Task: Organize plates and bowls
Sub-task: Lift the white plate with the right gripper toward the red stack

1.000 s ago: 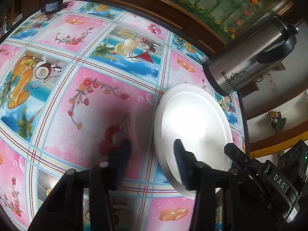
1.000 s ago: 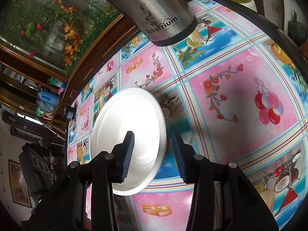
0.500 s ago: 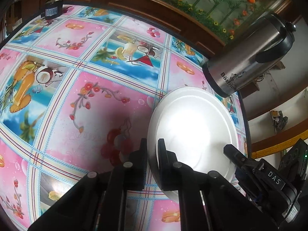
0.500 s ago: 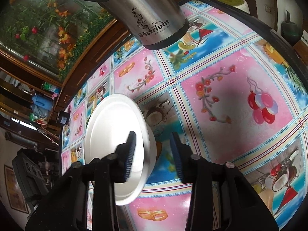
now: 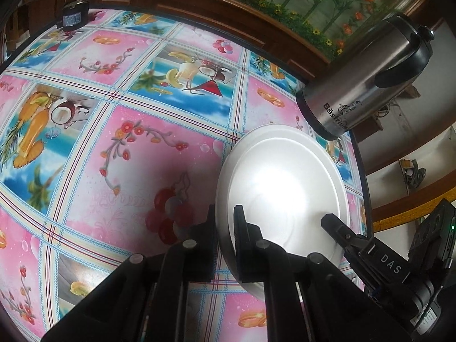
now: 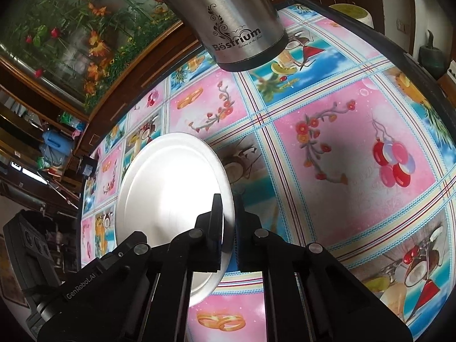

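A white round plate [image 5: 285,188] is held above the patterned tablecloth, tilted. My left gripper [image 5: 225,222] is shut on its left rim, one finger under and one over. My right gripper [image 6: 229,216] is shut on the opposite rim of the same plate [image 6: 171,193]. The right gripper also shows in the left wrist view [image 5: 342,233] at the plate's right edge. No bowl is in view.
A steel thermos jug [image 5: 359,85] marked "Böstrium" stands at the table's far right edge, also close above the plate in the right wrist view [image 6: 236,22]. A small dark box [image 5: 72,17] sits at the far left corner. The colourful tablecloth [image 5: 114,142] covers the table.
Both grippers have closed on the plate's opposite rims, the left first and then the right. The plate has lifted off the cloth and tilted.
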Tool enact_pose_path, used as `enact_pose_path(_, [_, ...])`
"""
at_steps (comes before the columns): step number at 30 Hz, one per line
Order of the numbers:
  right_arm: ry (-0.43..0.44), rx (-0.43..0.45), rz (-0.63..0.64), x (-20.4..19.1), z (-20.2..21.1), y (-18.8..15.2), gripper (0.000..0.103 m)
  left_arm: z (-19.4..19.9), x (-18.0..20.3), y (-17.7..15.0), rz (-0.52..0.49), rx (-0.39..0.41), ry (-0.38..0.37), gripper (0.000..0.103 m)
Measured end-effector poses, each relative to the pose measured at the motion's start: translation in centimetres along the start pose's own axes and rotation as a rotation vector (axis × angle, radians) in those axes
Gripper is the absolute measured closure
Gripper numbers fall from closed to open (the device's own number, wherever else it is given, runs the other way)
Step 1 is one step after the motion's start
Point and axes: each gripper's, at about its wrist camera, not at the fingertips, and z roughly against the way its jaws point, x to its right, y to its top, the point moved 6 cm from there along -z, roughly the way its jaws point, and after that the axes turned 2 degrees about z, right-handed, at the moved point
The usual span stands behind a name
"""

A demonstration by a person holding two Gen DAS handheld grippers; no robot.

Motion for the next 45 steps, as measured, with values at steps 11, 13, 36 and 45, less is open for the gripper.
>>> enact_pose_path(11, [-0.012, 0.026, 0.020, -0.6, 0.7, -0.1, 0.097, 0.6, 0.2, 0.0, 0.001, 0.011, -0.003, 0.095])
enact_pose_path(13, [-0.007, 0.020, 0.015, -0.5, 0.9, -0.2, 0.097, 0.8, 0.2, -0.1, -0.001, 0.012, 0.001, 0.095])
enact_pose_path(36, [0.056, 0.062, 0.037, -1.0, 11.1, -8.5, 0.097, 9.6, 1.6, -7.6, -0.135, 0.066, 0.085, 0.095])
enact_pose_path(45, [0.096, 0.119, 0.098, -4.4, 16.5, -12.2, 0.097, 16.7, 0.3, -10.7, -0.164, 0.155, 0.102, 0.094])
